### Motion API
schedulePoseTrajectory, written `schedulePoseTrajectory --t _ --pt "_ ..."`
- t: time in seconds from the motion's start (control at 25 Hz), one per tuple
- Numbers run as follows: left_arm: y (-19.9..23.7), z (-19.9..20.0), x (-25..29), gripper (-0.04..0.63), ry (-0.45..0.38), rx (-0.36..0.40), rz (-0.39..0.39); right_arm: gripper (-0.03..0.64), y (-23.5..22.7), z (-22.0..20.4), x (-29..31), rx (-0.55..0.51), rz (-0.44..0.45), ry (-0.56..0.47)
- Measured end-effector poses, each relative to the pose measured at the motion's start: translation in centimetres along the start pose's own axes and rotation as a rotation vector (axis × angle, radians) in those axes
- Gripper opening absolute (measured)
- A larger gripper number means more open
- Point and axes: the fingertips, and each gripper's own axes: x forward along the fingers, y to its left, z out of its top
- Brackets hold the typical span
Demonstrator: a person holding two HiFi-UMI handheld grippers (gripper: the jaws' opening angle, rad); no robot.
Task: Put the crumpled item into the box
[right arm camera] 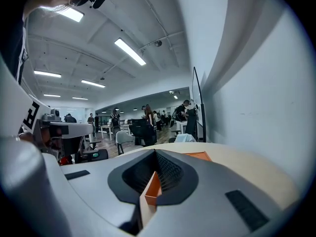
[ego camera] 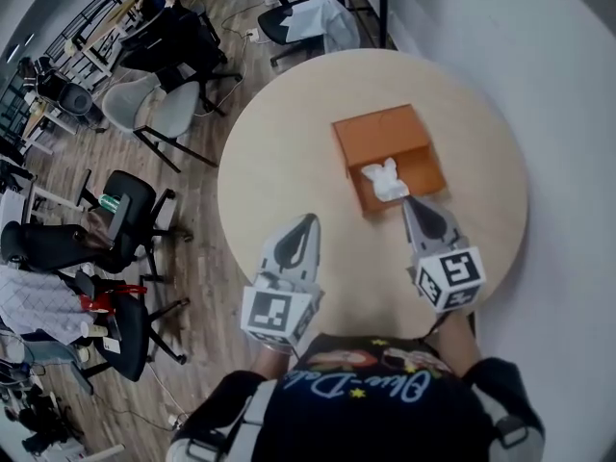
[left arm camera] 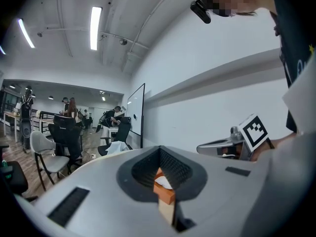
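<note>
On the round table (ego camera: 279, 162), crumpled white item (ego camera: 385, 179) sits inside orange box (ego camera: 385, 135). Right gripper (ego camera: 409, 202) tip touches the box front, left gripper (ego camera: 309, 221) well apart; both jaws pressed together, empty. Shirt script (ego camera: 371, 385) unreadable. Office chairs (ego camera: 154, 109) at left.

From where I watch, the box (ego camera: 385, 133) sits on the tabletop (ego camera: 289, 142) just past centre toward 12 o'clock, with the crumpled paper (ego camera: 385, 179) inside at its 6 o'clock end. The right gripper (ego camera: 410, 202) lies at the box's 6 o'clock edge. The left gripper (ego camera: 308, 221) lies apart at 8 o'clock. Office chairs (ego camera: 125, 210) stand on the floor (ego camera: 197, 258) at the tabletop's 9 o'clock.
</note>
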Motion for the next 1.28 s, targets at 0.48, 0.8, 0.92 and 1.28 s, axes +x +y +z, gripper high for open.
schedulePoseTrajectory --t 0.48,0.8,0.92,1.28 --pt "0.1 0.0 1.1 -0.008 -0.054 0.016 -0.031 -0.001 0.3 0.4 -1.0 -0.022 0.012 -0.011" --pt "0.5 0.4 1.5 -0.008 -0.098 -0.005 -0.028 -0.002 0.2 0.1 -0.3 -0.050 0.026 0.004" --pt "0.9 0.2 1.1 -0.008 -0.074 -0.003 -0.014 -0.002 0.3 0.2 -0.1 -0.053 0.019 0.010" --pt "1.4 -0.1 0.6 -0.008 -0.087 -0.008 0.007 -0.002 0.4 -0.1 0.3 -0.043 0.018 0.023"
